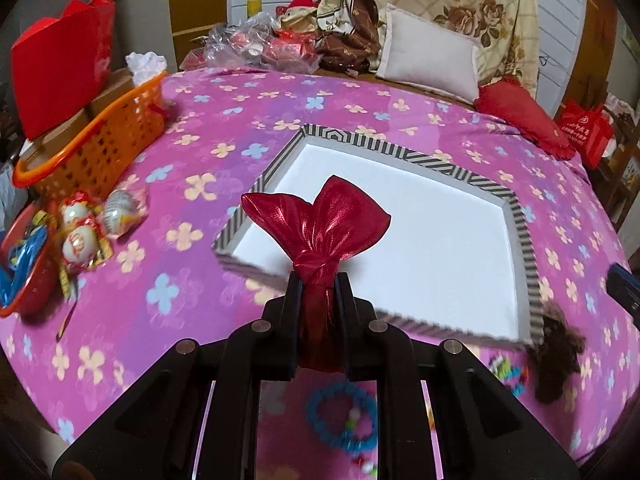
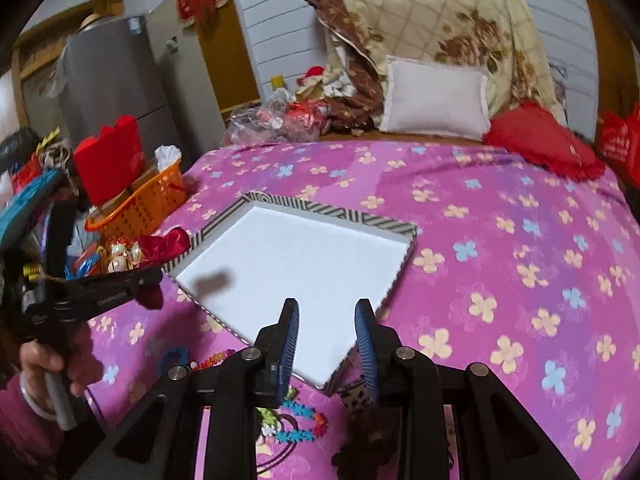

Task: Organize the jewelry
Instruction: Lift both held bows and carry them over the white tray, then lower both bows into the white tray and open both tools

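My left gripper [image 1: 318, 280] is shut on the neck of a shiny red drawstring pouch [image 1: 320, 220] and holds it above the near left edge of a white tray with a striped rim [image 1: 524, 240]. The right wrist view shows that pouch [image 2: 164, 244] and gripper left of the tray [image 2: 404, 264]. My right gripper [image 2: 328, 312] is open and empty over the tray's near corner. A blue bead bracelet [image 1: 342, 420] lies on the bed under my left gripper. Colourful bead strands [image 2: 296, 432] and a brown furry piece [image 2: 372, 432] lie under my right gripper.
The bed has a pink flowered cover [image 2: 500, 240]. An orange basket [image 1: 96, 148] with boxes and a red bag stands at the left. Wrapped trinkets [image 1: 84, 232] lie beside it. Pillows [image 1: 428, 56] and a red cushion [image 1: 524, 116] lie at the back.
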`<state>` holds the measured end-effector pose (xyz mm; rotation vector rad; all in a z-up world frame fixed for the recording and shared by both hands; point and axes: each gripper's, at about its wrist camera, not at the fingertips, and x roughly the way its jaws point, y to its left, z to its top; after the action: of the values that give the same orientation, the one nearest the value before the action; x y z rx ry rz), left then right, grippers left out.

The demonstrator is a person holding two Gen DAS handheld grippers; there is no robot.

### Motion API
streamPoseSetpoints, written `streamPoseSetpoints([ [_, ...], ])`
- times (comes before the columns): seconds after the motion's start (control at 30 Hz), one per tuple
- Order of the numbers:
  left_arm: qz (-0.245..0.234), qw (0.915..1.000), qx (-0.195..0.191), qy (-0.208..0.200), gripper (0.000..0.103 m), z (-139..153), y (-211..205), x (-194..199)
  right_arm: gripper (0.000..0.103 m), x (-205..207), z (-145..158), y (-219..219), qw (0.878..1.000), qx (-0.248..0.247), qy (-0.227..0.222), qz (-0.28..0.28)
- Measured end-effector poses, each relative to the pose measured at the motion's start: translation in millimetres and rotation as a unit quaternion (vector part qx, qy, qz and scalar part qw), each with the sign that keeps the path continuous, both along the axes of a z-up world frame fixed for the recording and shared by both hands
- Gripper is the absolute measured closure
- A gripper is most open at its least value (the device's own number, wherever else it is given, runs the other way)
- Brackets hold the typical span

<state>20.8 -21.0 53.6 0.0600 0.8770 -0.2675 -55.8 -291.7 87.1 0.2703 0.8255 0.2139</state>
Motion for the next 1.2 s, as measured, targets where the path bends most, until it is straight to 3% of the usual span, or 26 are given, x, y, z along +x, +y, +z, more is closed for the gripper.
streamPoseSetpoints([
  [0.03, 0.002, 1.0000, 0.003, 0.001, 0.089, -2.9, -3.1, 6.5, 0.055, -2.9, -5.2, -2.4, 1.000, -0.006, 0.012, -0.004],
  [0.07, 0.003, 1.0000, 0.004, 0.003, 0.089, -5.1, -4.8, 10.1, 0.032, -6.7, -10.1, -4.6, 1.000, -0.013, 0.018, -0.007],
  [0.1, 0.003, 1.0000, 0.005, 0.006, 0.089, -7.4, -6.7, 13.7, 0.022, -11.5, -16.3, -5.2, 0.999, -0.023, 0.024, -0.008],
  [0.2, 0.001, 0.9999, 0.012, 0.012, 0.089, -16.4, -13.6, 22.2, 0.022, -23.4, -44.3, -3.1, 0.996, -0.063, 0.059, 0.000],
  [0.37, 0.004, 0.9994, 0.013, 0.032, 0.089, -29.3, -20.2, 30.2, 0.022, -19.9, -86.9, -13.9, 0.994, -0.033, 0.107, -0.005],
  [0.47, 0.004, 0.9993, 0.017, 0.033, 0.089, -31.3, -23.1, 28.6, 0.023, -16.8, -97.4, -6.4, 0.992, -0.060, 0.107, 0.005],
  [0.6, 0.003, 0.9994, 0.018, 0.030, 0.089, -28.9, -24.4, 25.3, 0.068, -17.7, -104.5, -4.6, 0.991, -0.092, 0.099, -0.004],
  [0.7, 0.003, 0.9995, 0.015, 0.028, 0.089, -25.7, -24.0, 22.4, 0.080, -20.3, -103.6, -14.6, 0.993, -0.073, 0.097, -0.007],
  [0.9, 0.003, 0.9997, 0.014, 0.020, 0.088, -19.2, -23.1, 20.1, 0.081, -23.0, -65.9, -28.9, 0.998, -0.028, 0.058, -0.019],
  [1.07, 0.010, 0.9994, 0.019, 0.026, 0.088, -24.0, -26.4, 29.5, 0.081, 13.8, -37.2, -11.5, 0.999, 0.015, 0.032, 0.001],
  [1.2, 0.018, 0.9987, 0.032, 0.037, 0.088, -34.1, -30.0, 39.9, 0.081, 50.4, -40.0, 21.5, 0.999, 0.010, 0.036, 0.031],
])
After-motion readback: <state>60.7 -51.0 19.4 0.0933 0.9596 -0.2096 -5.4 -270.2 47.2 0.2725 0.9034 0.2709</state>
